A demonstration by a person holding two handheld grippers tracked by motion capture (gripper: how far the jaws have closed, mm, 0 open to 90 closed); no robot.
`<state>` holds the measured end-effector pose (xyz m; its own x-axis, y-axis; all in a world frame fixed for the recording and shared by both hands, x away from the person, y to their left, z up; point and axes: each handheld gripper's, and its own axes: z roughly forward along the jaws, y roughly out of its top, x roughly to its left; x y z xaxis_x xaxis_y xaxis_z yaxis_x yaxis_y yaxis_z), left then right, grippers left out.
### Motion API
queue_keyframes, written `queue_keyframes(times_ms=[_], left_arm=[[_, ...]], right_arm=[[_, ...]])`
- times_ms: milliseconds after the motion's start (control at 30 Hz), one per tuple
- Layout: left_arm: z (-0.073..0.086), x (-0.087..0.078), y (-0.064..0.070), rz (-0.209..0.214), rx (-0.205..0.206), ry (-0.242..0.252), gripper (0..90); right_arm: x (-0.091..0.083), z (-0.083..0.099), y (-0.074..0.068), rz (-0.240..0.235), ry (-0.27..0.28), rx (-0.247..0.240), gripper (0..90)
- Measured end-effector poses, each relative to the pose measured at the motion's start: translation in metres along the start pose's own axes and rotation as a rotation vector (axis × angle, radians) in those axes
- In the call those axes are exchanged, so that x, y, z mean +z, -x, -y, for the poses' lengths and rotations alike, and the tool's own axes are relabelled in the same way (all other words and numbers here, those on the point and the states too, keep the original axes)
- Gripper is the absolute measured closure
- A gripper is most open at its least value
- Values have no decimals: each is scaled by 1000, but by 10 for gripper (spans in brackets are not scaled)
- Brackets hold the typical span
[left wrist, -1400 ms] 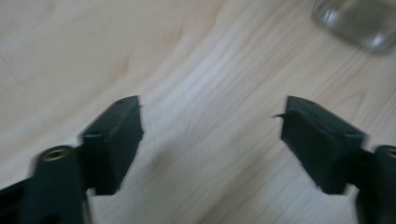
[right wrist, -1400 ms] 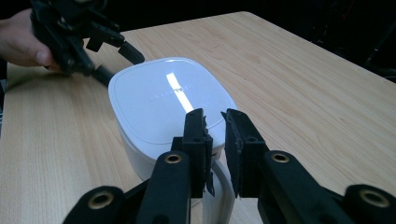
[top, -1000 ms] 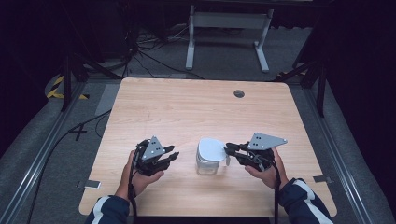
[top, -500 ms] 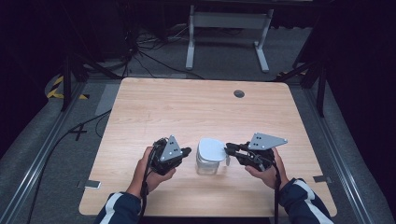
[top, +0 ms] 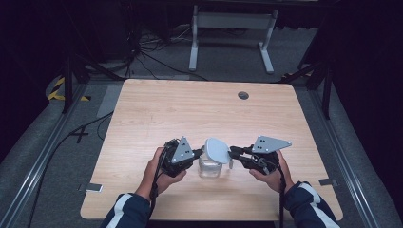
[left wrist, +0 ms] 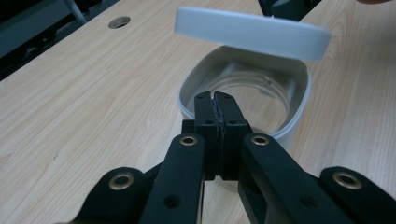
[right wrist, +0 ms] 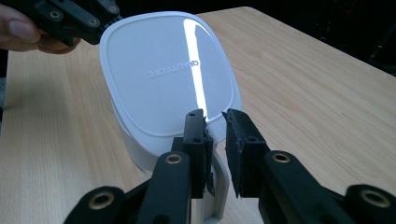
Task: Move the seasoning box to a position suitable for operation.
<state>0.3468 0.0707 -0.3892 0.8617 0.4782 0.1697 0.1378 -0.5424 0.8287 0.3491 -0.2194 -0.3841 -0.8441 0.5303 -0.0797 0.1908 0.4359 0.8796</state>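
Since a second ago, the left gripper (top: 196, 154) has slid right to the container (top: 209, 166), jaws together on its near rim. Right gripper (top: 234, 152), jaws clamped on the white lid (top: 216, 149), holds it tilted above the container.

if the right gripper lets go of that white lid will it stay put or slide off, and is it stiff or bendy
The lid sits tilted above the container, one edge raised, so it would likely drop or slide rather than seat. Its flat, unsagging shape suggests stiff plastic, probably light. The glossy top looks slippery for the right gripper.
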Motion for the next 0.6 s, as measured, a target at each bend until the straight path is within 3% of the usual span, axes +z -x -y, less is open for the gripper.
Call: queue_keyframes(times_ms=[600], left_arm=[[-20,5,2,10,0,43,896]], right_arm=[[-5,1,3,19,1,-4,757]])
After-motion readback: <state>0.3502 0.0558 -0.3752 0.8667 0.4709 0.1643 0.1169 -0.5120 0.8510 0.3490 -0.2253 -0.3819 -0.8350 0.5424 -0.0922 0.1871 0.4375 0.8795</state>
